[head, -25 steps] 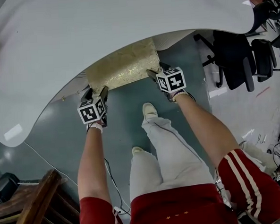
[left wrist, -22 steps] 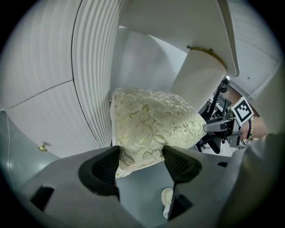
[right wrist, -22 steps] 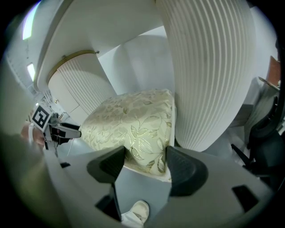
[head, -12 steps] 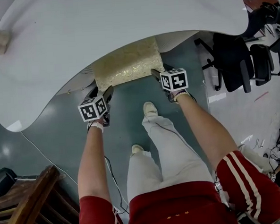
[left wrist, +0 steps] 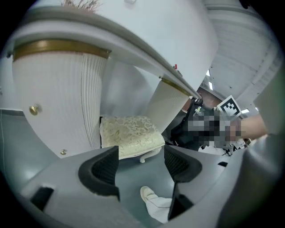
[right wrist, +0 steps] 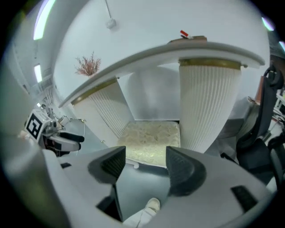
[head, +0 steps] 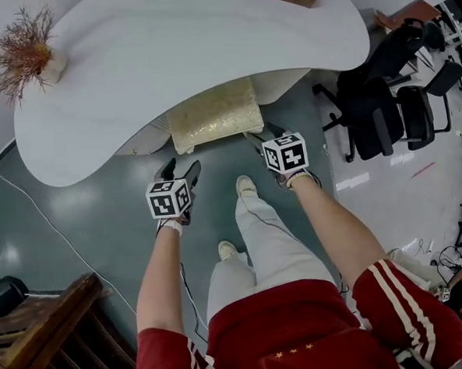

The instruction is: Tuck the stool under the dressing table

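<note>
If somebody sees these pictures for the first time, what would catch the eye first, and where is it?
The wide white dressing table fills the top of the head view, and the cream patterned stool sits partly beneath its curved front edge. Just in front of the stool, the left gripper and the right gripper are both open and empty.

finding no readable words, numbers, brands or signs anywhere. showing only black-and-white square patterns on the marker cube (head: 169, 199) of the left gripper (head: 180, 173) and on the matching cube (head: 284, 153) of the right gripper (head: 261, 136), spelling out no letters or digits.
</note>
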### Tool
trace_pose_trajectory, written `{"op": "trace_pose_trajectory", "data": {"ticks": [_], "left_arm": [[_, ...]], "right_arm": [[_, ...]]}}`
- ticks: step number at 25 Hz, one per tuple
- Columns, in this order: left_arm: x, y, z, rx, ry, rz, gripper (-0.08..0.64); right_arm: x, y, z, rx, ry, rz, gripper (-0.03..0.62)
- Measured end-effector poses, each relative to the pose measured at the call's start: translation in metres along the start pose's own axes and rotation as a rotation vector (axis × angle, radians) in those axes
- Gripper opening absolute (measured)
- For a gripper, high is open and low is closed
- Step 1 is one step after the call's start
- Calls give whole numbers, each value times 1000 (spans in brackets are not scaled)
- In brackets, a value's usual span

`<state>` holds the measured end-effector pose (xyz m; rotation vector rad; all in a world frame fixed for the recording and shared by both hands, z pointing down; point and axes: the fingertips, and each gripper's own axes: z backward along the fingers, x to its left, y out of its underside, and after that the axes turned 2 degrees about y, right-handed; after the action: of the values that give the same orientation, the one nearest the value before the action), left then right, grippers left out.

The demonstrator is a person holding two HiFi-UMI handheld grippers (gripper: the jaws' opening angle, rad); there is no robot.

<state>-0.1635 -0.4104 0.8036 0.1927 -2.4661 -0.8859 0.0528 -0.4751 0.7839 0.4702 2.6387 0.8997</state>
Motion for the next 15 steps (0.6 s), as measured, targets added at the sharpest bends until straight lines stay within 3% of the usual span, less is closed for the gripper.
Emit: {"op": "trace_pose_trajectory", "data": {"ticks": [8, 15], "left_arm": [[-66, -33, 108, -130, 37, 10, 313], [-135, -57, 226, -241, 75, -136, 311]], "right_arm": [[48, -21, 133, -93, 8, -32, 278], [100, -40, 248, -198, 28, 0, 255]]}}
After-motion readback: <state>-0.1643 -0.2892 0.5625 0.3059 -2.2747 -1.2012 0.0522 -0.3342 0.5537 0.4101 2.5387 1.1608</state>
